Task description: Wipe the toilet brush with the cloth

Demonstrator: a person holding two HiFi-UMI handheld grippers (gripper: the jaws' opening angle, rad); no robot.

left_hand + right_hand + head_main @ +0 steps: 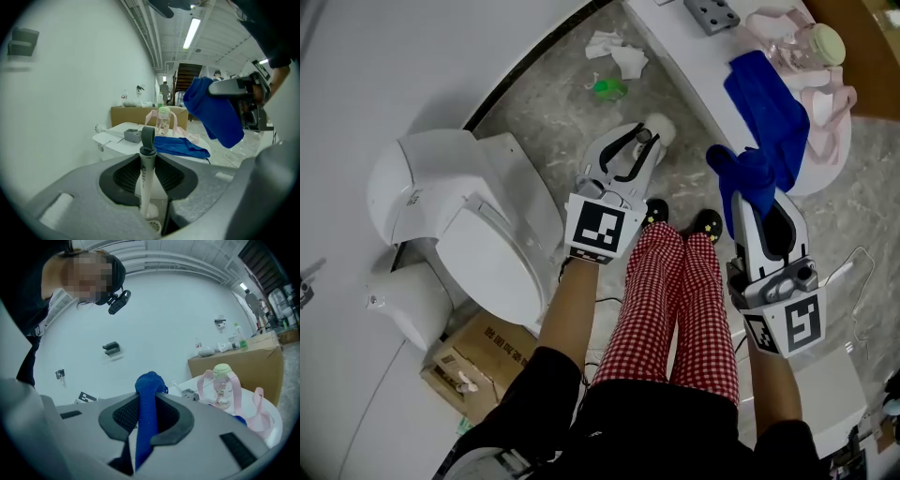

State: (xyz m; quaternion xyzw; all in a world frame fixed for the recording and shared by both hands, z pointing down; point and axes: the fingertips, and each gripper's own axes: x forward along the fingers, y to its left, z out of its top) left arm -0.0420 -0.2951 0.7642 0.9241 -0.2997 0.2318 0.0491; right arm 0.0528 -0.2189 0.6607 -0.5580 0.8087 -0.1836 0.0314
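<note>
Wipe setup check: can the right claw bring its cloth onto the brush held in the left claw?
Probably yes. The right claw grips the blue cloth, which hangs beside the toilet brush held in the left claw. Only open air shows between them.

The head camera is looking steeply down on the left gripper (639, 142) and the right gripper (757, 202). Both gripper cameras are peering closely along their own jaws, sharing the bottle (163, 123) beyond.
</note>
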